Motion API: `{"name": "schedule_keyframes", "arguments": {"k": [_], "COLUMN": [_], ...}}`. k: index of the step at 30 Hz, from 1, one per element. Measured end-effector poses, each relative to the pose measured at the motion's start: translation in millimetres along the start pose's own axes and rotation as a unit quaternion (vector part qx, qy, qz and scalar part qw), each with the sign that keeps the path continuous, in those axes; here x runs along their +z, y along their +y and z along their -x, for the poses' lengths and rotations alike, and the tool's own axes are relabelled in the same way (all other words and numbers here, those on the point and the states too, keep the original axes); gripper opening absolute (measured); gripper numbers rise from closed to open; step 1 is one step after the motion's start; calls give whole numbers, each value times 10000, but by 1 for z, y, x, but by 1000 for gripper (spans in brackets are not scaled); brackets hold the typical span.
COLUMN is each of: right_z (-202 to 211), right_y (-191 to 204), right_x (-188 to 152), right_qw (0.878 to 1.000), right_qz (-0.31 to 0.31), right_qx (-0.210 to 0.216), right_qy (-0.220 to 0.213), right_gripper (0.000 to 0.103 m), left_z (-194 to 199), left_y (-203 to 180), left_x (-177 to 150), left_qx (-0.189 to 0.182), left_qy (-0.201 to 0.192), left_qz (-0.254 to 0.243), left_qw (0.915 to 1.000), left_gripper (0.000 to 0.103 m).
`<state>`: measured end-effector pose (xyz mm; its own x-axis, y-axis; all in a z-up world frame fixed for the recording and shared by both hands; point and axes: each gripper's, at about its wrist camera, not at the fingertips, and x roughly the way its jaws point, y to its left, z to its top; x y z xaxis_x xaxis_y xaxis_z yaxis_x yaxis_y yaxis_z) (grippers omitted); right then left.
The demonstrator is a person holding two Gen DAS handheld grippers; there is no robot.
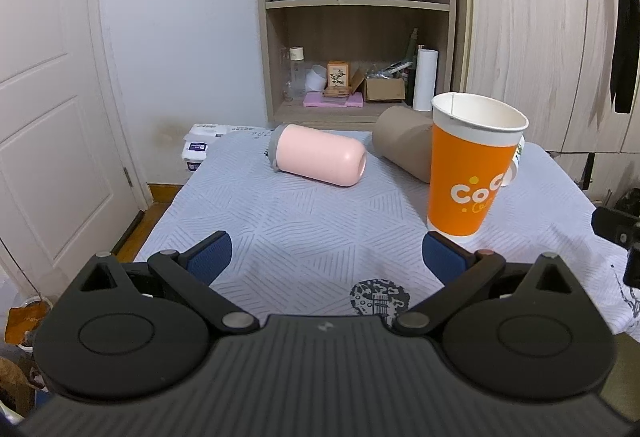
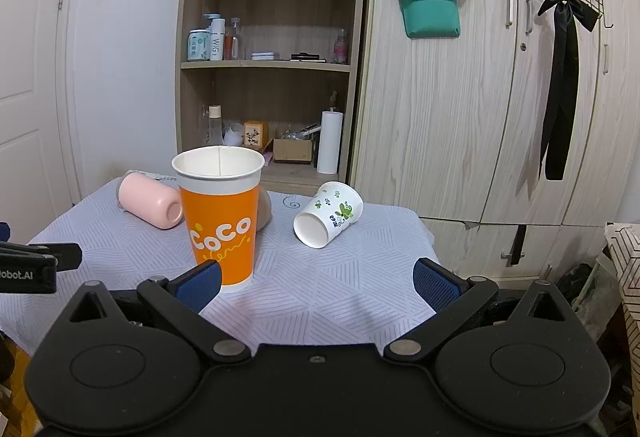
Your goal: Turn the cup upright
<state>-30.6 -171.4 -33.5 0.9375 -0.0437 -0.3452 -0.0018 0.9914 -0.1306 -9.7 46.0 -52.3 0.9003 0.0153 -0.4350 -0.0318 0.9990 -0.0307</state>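
An orange CoCo paper cup (image 1: 472, 173) stands upright on the cloth-covered table (image 1: 300, 221); it also shows in the right wrist view (image 2: 221, 213). A pink cup (image 1: 318, 156) lies on its side at the back, also seen in the right wrist view (image 2: 152, 204). A brown cup (image 1: 404, 141) lies on its side behind the orange cup. A white cup with green print (image 2: 327, 214) lies on its side, mouth toward me. My left gripper (image 1: 326, 257) is open and empty, just left of the orange cup. My right gripper (image 2: 318, 283) is open and empty, in front of the white cup.
An open wooden shelf unit (image 1: 356, 17) with bottles and boxes stands behind the table. Wooden wardrobe doors (image 2: 460, 117) are at the right, a white door (image 1: 44, 77) at the left. Boxes (image 1: 198, 145) sit beyond the table's far left corner.
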Motion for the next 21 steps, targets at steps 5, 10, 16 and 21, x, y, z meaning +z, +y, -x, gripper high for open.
{"name": "schedule_keyframes", "arguments": {"k": [5, 10, 16, 21], "right_z": [0, 2, 2, 2], "right_y": [0, 1, 1, 1], "right_x": [0, 0, 0, 0], "right_qw": [10000, 10000, 10000, 10000], "right_qz": [10, 33, 38, 33], "right_qx": [7, 1, -4, -18], "right_qy": [-14, -27, -25, -28], "right_gripper": [103, 103, 103, 103], "left_z": [2, 6, 8, 9], "left_y": [0, -10, -13, -13], "left_x": [0, -3, -3, -3], "left_qx": [-25, 249, 240, 191], "left_qy": [-53, -302, -372, -381], "left_qz": [-26, -401, -551, -541], "left_qw": [10000, 9984, 9975, 9976], "left_gripper": [103, 103, 103, 103]}}
